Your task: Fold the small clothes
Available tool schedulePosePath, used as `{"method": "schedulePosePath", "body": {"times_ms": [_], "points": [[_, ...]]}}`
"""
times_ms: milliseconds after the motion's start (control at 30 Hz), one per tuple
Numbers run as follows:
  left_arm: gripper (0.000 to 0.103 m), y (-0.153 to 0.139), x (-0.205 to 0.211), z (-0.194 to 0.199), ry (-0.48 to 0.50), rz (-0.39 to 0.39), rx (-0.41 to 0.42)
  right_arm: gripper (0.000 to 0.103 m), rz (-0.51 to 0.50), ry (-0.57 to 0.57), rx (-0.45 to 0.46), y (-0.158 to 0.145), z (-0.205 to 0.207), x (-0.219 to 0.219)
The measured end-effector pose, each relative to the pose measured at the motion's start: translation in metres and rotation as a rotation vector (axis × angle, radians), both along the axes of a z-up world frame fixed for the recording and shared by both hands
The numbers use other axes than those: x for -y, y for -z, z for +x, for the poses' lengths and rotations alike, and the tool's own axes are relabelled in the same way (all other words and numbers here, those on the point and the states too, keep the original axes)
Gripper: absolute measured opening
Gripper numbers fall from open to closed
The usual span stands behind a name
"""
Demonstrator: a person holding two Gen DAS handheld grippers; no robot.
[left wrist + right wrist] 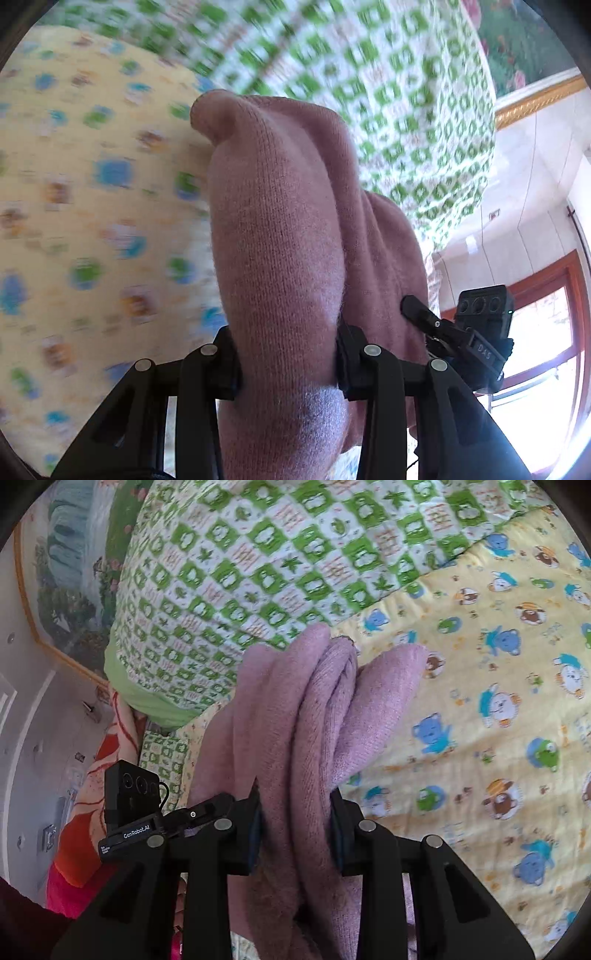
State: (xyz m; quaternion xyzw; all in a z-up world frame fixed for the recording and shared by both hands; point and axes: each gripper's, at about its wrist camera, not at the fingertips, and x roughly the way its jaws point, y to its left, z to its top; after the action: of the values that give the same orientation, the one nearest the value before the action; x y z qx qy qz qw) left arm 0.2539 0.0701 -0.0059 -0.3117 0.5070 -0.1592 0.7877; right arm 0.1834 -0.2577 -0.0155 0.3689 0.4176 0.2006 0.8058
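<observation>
You have one pink knit garment [280,229], soft and fuzzy, bunched into thick rounded folds. It hangs lifted above the yellow bear-print bedsheet [480,709], clamped at two spots.

Yellow sheet [480,709]: spread flat over the bed, printed with blue bears, brown bears, white animals and green frogs; sharp in the right wrist view, smeared by blur in the left [92,206].
Green-and-white quilt [258,572]: bulky, checked with green squares and leaf shapes, lying on the yellow sheet along its far side; a plain green edge shows at its end.
Landscape picture [66,590]: on the wall behind the quilt, gold frame, greenery and what may be a waterfall.
Window [546,332]: red-brown wooden frame, bright daylight.
Orange-and-pink cloth [92,830]: beside the bed, at the left edge.
</observation>
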Motion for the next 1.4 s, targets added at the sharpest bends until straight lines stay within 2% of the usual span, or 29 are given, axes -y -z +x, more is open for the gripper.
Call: {"method": "schedulePosePath", "body": {"times_ms": [233,300,500,667,800,1000,1167,1233,1267,1333,1400], "points": [[0.038,-0.022,-0.073,-0.050,-0.093,0.085,0.013,0.031,0.075,-0.119,0.009,0.006,0.004,-0.079],[0.038,-0.026,-0.107,-0.072,-0.129,0.085,0.008,0.031,0.089,-0.159,-0.001,0.012,0.006,-0.105],[0.038,-0.006,-0.155,-0.111,-0.187,0.062,-0.029,0.031,0.117,-0.239,-0.030,0.029,0.009,-0.150],[0.038,0.030,-0.172,-0.126,-0.213,0.018,-0.088,0.031,0.103,-0.263,-0.097,0.053,0.013,-0.162],[0.039,0.051,-0.171,-0.128,-0.217,0.040,-0.116,0.031,0.078,-0.253,-0.149,0.077,0.016,-0.161],[0.047,0.060,-0.174,-0.128,-0.218,0.034,-0.135,0.031,0.049,-0.250,-0.162,0.087,0.020,-0.164],[0.048,0.058,-0.173,-0.132,-0.215,0.032,-0.140,0.032,0.049,-0.230,-0.165,0.087,0.017,-0.163],[0.057,0.060,-0.174,-0.134,-0.228,0.023,-0.165,0.032,0.047,-0.221,-0.166,0.085,0.015,-0.164],[0.067,0.063,-0.176,-0.135,-0.241,0.015,-0.186,0.032,0.042,-0.217,-0.168,0.085,0.014,-0.164],[0.069,0.067,-0.181,-0.142,-0.271,-0.035,-0.207,0.037,0.037,-0.206,-0.170,0.083,0.013,-0.165],[0.069,0.065,-0.182,-0.149,-0.273,-0.040,-0.207,0.045,0.042,-0.187,-0.186,0.082,0.011,-0.163]]}}
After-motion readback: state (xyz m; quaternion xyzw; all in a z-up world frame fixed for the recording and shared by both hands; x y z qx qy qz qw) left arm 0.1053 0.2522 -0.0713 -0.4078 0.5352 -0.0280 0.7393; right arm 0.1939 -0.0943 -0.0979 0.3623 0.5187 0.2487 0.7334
